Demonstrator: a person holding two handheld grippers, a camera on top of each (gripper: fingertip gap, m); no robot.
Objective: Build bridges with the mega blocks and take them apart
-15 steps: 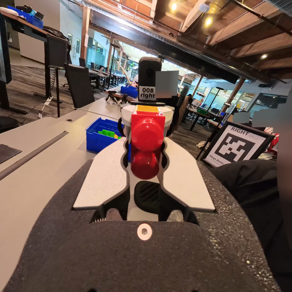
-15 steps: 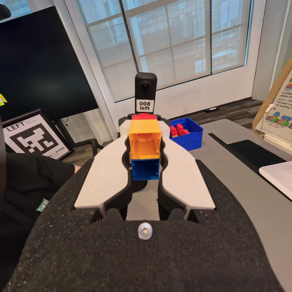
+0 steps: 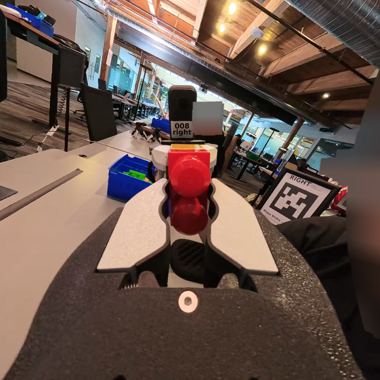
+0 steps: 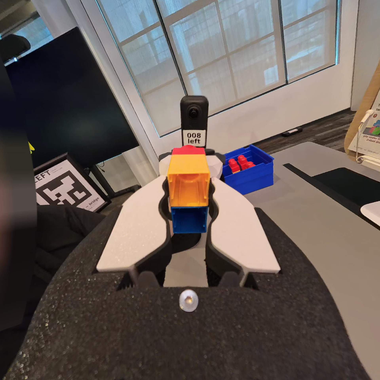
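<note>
The left gripper (image 3: 189,197) and the right gripper (image 4: 188,197) face each other above the grey tabletop (image 3: 41,205), both clamped on one stack of mega blocks held between them.

In the left wrist view, the red block (image 3: 189,185) sits squarely between the fingers (image 3: 141,222), its two round studs pointing back toward the camera; the fingers press its two flat sides near their tips. A sliver of yellow shows just past its far edge.

In the right wrist view, the fingers (image 4: 139,222) are closed on the yellow block (image 4: 188,185) and the blue block (image 4: 188,219) — yellow higher and nearer the fingertips, blue directly beneath it, both with hollow undersides open to the camera. The red block pokes out beyond the yellow one.

Beyond the fingertips to the left in the left wrist view stands a blue bin (image 3: 125,181) with green pieces; beyond them to the right in the right wrist view, another blue bin (image 4: 250,170) holds red blocks.

Each gripper's black camera carries a small white printed label, and a framed black-and-white marker card (image 3: 296,199) stands off to the side in each view — a second card (image 4: 63,185) leans at the left of the right wrist view.
</note>
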